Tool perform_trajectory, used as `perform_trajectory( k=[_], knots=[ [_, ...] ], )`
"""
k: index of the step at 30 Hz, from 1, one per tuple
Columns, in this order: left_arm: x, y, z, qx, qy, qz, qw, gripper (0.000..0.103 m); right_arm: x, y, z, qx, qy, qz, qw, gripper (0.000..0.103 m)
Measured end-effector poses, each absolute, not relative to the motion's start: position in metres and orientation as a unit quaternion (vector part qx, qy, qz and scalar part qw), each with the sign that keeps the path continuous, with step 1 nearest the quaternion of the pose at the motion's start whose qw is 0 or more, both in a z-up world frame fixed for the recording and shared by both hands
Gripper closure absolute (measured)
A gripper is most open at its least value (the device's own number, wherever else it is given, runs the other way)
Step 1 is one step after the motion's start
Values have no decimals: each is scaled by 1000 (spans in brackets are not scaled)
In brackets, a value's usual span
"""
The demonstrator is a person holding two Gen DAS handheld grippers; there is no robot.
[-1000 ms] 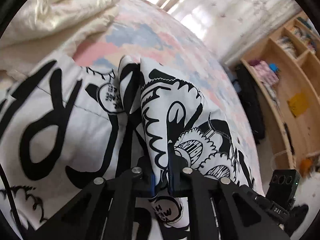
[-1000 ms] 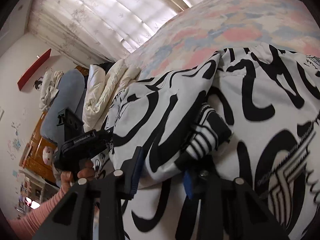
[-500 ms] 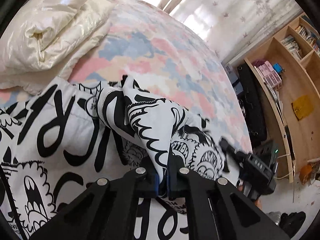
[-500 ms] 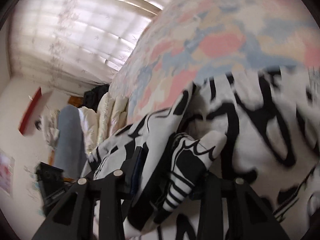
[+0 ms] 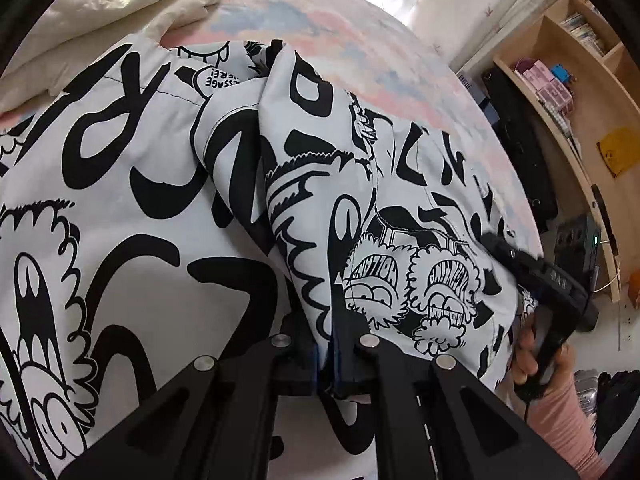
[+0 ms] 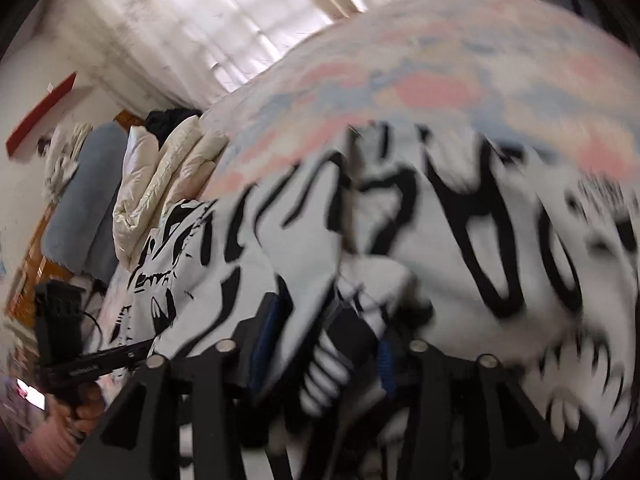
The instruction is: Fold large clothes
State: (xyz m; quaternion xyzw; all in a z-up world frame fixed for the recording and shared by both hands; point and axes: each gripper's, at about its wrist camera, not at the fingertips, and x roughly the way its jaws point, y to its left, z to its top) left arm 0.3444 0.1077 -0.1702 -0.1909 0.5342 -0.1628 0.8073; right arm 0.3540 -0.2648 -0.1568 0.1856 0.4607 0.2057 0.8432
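Observation:
A large white garment with black cartoon graffiti print (image 5: 120,208) lies spread on the bed. My left gripper (image 5: 328,356) is shut on a raised fold of it, which stands up as a ridge ahead of the fingers. My right gripper (image 6: 320,344) is shut on another bunch of the same garment (image 6: 480,248), including a black-and-white striped cuff (image 6: 324,376); this view is motion-blurred. The right gripper also shows in the left wrist view (image 5: 548,280), at the garment's right edge. The left gripper shows in the right wrist view (image 6: 80,364), at far left.
The bed has a pastel pink and blue sheet (image 5: 360,40). A cream duvet (image 5: 100,12) is piled at the bed's far left. Wooden shelves (image 5: 592,92) stand to the right of the bed. Curtained windows (image 6: 280,20) are beyond it.
Both grippers have moved with their folds of garment still gripped. The garment now covers more of the left view, and the right gripper sits closer to the left one.

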Motion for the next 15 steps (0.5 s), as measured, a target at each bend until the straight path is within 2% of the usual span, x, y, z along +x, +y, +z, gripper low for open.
perform_trajectory(
  k=[5, 10, 11, 12, 15],
  knots=[
    [337, 111, -168, -188, 525, -168, 813, 100, 323, -269, -153, 216, 462, 221, 831, 58],
    [333, 107, -169, -196, 522, -156, 815, 99, 310, -240, -153, 200, 472, 237, 825, 58],
    [331, 106, -167, -194, 522, -153, 817, 99, 309, -233, -150, 189, 468, 236, 830, 75],
    [327, 105, -163, -189, 521, -152, 818, 99, 306, -228, -145, 174, 459, 236, 838, 96],
    [317, 98, -161, -164, 528, -146, 821, 99, 291, -224, -125, 166, 423, 240, 858, 97]
  ],
)
